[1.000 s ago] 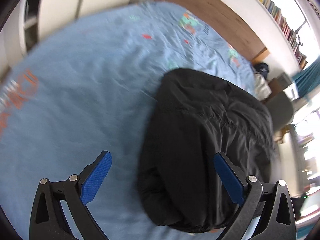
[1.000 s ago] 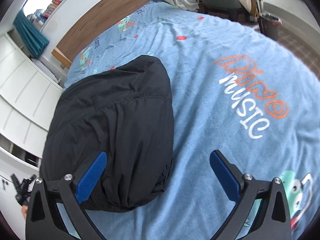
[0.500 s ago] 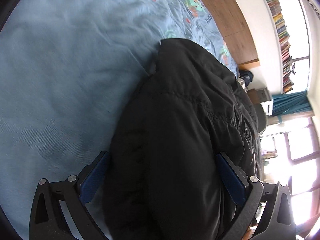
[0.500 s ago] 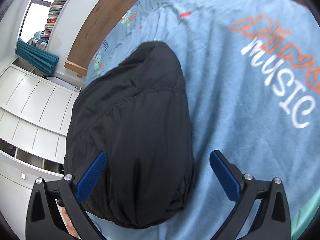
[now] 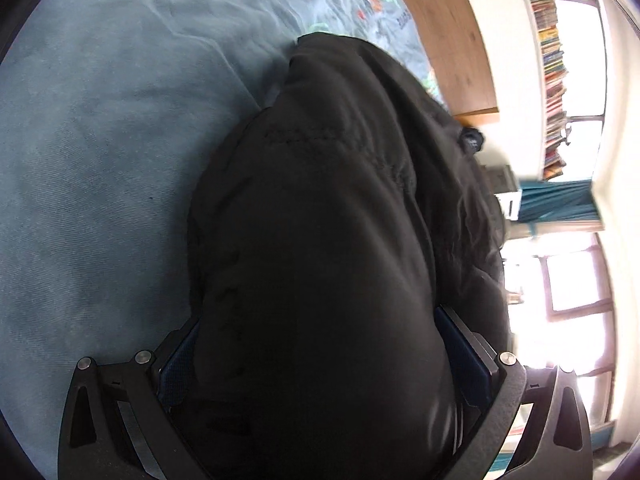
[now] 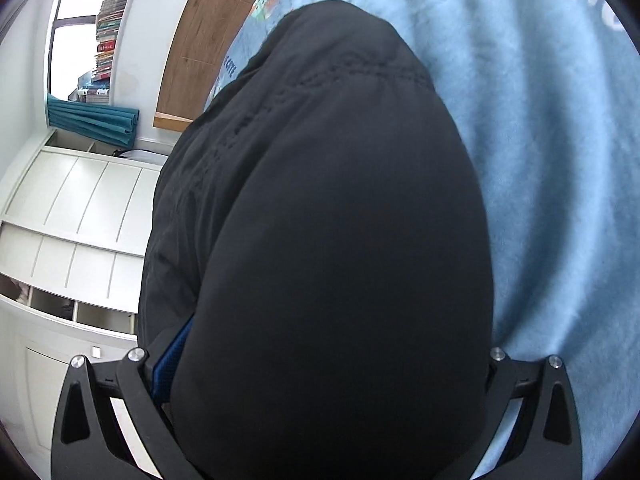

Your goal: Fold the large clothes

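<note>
A folded black padded jacket (image 5: 328,216) lies on a light blue bedsheet (image 5: 92,152). It also fills the right wrist view (image 6: 332,240). My left gripper (image 5: 320,364) is open wide, its jaws straddling the near end of the jacket bundle; the blue pads (image 5: 178,364) are partly hidden by the fabric. My right gripper (image 6: 320,364) is also open wide around the other end of the bundle, with one blue pad (image 6: 168,364) showing and the other hidden behind the jacket.
The blue sheet (image 6: 560,160) has printed cartoon patterns. A wooden headboard (image 5: 452,32) and a bookshelf (image 5: 552,60) stand beyond the bed. White cupboards (image 6: 72,220) stand beside the bed, with a teal curtain (image 6: 92,120) above them.
Both grippers have moved in toward the jacket from opposite ends and now have its bundled ends between their open jaws. The jacket fills both views.
</note>
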{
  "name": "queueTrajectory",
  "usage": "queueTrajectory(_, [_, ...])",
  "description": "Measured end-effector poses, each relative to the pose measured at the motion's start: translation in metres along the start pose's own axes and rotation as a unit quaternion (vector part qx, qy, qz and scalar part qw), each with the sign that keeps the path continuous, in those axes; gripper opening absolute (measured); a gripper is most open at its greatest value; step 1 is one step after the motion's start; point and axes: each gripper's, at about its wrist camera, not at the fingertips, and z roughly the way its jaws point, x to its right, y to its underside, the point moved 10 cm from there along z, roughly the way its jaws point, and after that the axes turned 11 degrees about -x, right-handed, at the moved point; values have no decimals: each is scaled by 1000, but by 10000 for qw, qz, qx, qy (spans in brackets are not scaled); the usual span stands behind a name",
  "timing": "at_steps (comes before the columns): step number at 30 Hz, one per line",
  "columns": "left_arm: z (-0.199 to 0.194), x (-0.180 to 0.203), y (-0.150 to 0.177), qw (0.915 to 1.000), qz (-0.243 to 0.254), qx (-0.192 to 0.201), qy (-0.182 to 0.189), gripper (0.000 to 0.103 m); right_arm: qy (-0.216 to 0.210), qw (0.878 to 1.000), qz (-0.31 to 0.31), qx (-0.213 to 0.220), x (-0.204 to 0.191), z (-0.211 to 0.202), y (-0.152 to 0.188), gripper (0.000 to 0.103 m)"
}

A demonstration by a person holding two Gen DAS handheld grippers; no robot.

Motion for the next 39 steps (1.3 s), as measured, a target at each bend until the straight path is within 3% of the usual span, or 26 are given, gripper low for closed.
queueTrajectory(2, [0, 1, 2, 9998, 19, 120, -159, 94, 22, 10000, 62, 22, 1, 2, -1, 103])
queueTrajectory(4, [1, 7, 4, 9996, 70, 178, -195, 74, 124, 9999, 82, 28, -1, 5, -2, 103])
queueTrajectory(7, [-1, 24, 10, 9991, 292, 245, -188, 51, 304, 9994, -121, -67, -9, 7, 0, 102])
queueTrajectory(8, [-1, 29, 10, 9988, 367, 265, -196, 47, 365, 9991, -202, -63, -12, 8, 0, 97])
queueTrajectory(10, [-3, 40, 10, 9978, 543, 317, -204, 34, 330, 9989, -321, 18, -23, 7, 0, 69])
queueTrajectory(13, [-9, 64, 12, 9957, 809, 401, -196, 27, 408, 9970, -638, 186, -47, 1, 1, 40])
queueTrajectory(18, [-29, 121, 14, 9882, 1403, 606, -89, 23, 575, 9866, -1433, 524, -110, -15, -2, 28])
queueTrajectory(22, [-48, 158, 22, 9820, 1736, 736, 60, 21, 568, 9755, -1983, 760, -166, -28, 4, 26])
queueTrajectory(28, [-83, 193, 51, 9738, 2086, 896, 133, 21, 452, 9645, -2410, 979, -219, -54, 32, 25])
queueTrajectory(34, [-101, 184, 95, 9722, 2203, 775, 182, 21, 241, 9645, -2447, 960, -209, -97, 85, 25])
queueTrajectory(37, [-102, 162, 119, 9729, 2210, 670, 112, 21, 253, 9676, -2351, 887, -185, -107, 110, 25])
queueTrajectory(39, [-94, 137, 125, 9779, 2010, 568, 10, 20, 303, 9716, -2195, 826, -162, -107, 120, 25])
